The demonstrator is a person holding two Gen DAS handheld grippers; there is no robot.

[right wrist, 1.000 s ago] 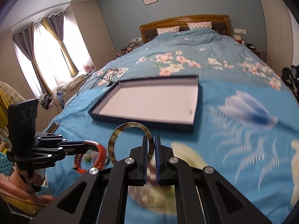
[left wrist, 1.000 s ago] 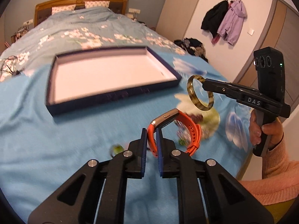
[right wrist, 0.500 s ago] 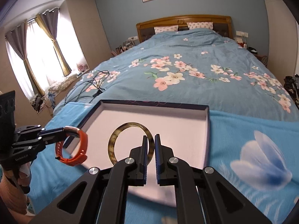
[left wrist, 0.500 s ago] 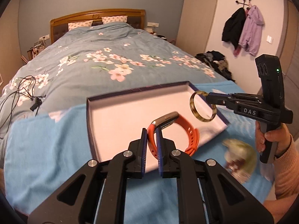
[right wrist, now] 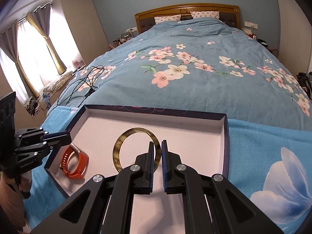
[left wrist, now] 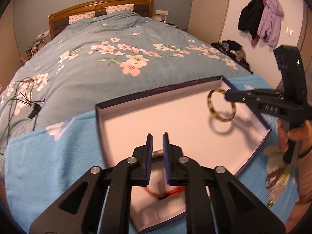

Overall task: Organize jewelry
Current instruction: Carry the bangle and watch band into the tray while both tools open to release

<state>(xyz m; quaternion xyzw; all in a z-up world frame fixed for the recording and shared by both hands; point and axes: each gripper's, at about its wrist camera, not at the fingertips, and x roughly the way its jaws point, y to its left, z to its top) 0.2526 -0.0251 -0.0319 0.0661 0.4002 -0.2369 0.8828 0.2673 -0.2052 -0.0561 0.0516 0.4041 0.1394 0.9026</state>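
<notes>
A shallow dark-blue tray (right wrist: 156, 110) with a pale inside lies on the bed. An orange watch (right wrist: 75, 162) rests in its near left corner, free of any grip. Just above and left of the watch is my left gripper (right wrist: 67, 135); its jaws are opening with nothing between them. In the left wrist view that gripper (left wrist: 157, 136) hangs over the tray (left wrist: 156, 93), and a bit of the watch (left wrist: 171, 192) shows below its fingers. My right gripper (right wrist: 157, 142) is shut on a brown-and-yellow bangle (right wrist: 117, 148), held upright above the tray floor. The left wrist view shows the bangle (left wrist: 209, 101) near the tray's far right corner, in the right gripper (left wrist: 227, 95).
The tray sits on a light blue cloth (right wrist: 263, 146) over a flowered bedspread. Black cables (right wrist: 85, 85) lie on the bed to the left. A hand (left wrist: 292, 136) holds the right gripper's handle. Coats (left wrist: 261, 21) hang on the right wall.
Both grippers moved forward from the near bed edge to over the tray. The left gripper let go of the orange watch, which now lies in the tray. The right one still holds the bangle.
</notes>
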